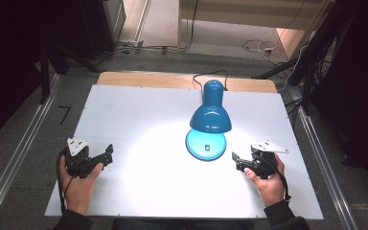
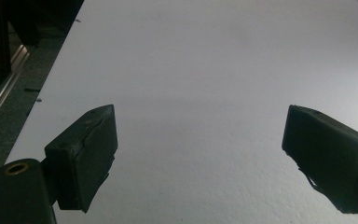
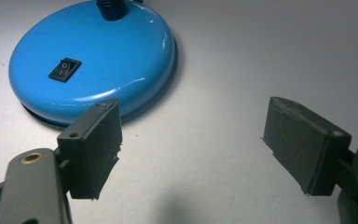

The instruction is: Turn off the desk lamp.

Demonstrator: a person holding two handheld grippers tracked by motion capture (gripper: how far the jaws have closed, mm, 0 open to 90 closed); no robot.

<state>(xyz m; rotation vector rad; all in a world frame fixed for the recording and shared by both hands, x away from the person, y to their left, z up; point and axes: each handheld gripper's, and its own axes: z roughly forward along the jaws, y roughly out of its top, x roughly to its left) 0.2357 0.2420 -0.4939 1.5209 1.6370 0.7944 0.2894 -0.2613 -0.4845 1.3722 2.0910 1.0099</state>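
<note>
Lamp (image 1: 210,120): being stood right of the bench (image 1: 139,110) centre, lit; switch (image 3: 65,69) on its round base.
Right gripper (image 1: 240,161): being held jaws wide apart, empty, just beside the base.
Left gripper (image 1: 106,154): being held open, empty, near the bench's left front corner.

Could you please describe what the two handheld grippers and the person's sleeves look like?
Both the left gripper and the right gripper are black, each topped by a grey three-cornered plate and ending in two blocky, flat-faced black jaws. A black cable trails from each. The person's sleeves are dark.
</note>
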